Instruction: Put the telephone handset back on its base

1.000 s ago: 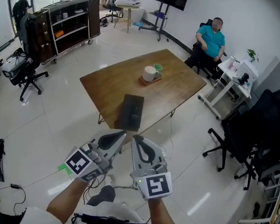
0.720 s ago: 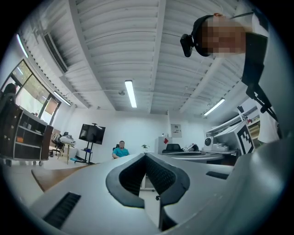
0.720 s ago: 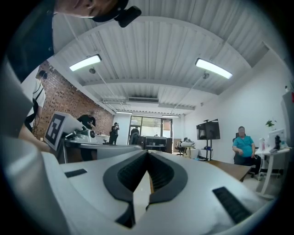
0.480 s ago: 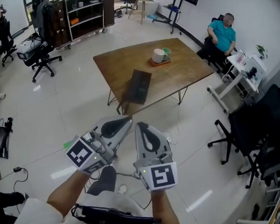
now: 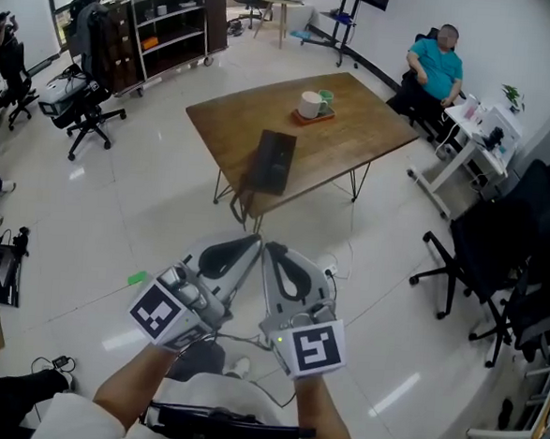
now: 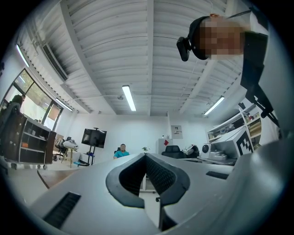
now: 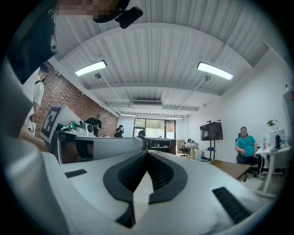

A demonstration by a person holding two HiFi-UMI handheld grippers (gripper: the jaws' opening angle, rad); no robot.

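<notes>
Closed, empty: left claw, right claw, side by side over floor, likely because telephone lies out of reach on tabletop; handset seating too small to judge.

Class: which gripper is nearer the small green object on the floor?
Left. The left gripper hangs just right of the green object; the right gripper is further right, beyond it.

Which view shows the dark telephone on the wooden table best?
The head view: the telephone lies in full sight on the table, seen from above. Neither gripper view shows it.
</notes>
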